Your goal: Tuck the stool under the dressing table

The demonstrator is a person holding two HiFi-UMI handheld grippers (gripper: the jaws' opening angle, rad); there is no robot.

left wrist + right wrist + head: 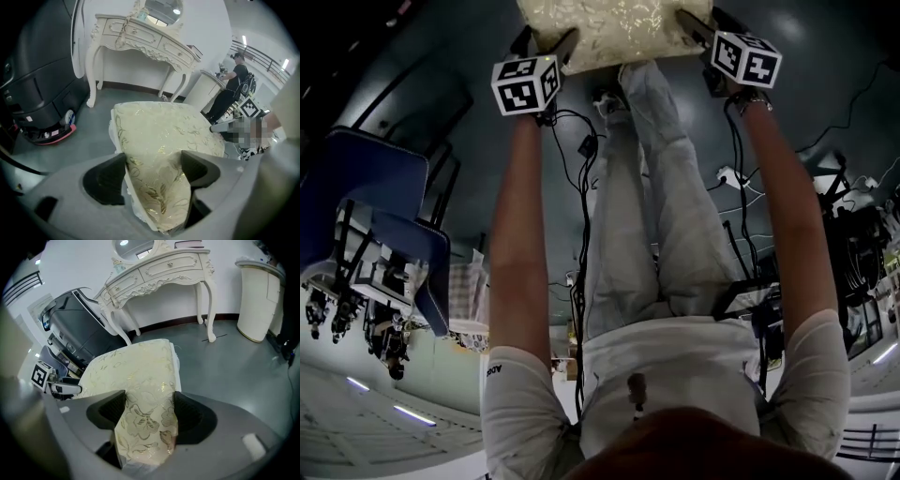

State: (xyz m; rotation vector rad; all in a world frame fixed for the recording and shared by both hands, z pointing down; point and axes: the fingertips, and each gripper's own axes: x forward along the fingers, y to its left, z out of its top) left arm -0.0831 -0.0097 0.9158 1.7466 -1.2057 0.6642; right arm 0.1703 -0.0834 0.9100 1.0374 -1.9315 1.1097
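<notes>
The stool (614, 33) has a cream seat cushion with a gold floral pattern and sits at the top of the head view, held at both sides. My left gripper (551, 49) is shut on the cushion's left edge, and the fabric (164, 136) fills the gap between its jaws (154, 164). My right gripper (696, 30) is shut on the opposite edge, with cushion cloth (136, 371) pinched between its jaws (150, 404). The ornate white dressing table (140, 35) stands beyond the stool against the wall, its knee space open (159, 270). The stool's legs are hidden.
A black machine with a red base (33, 93) stands left of the table. A white cabinet (258, 301) stands to the table's right. A person in black (232, 89) works farther off. Blue chairs (366, 187) and cables (581, 187) lie near my legs.
</notes>
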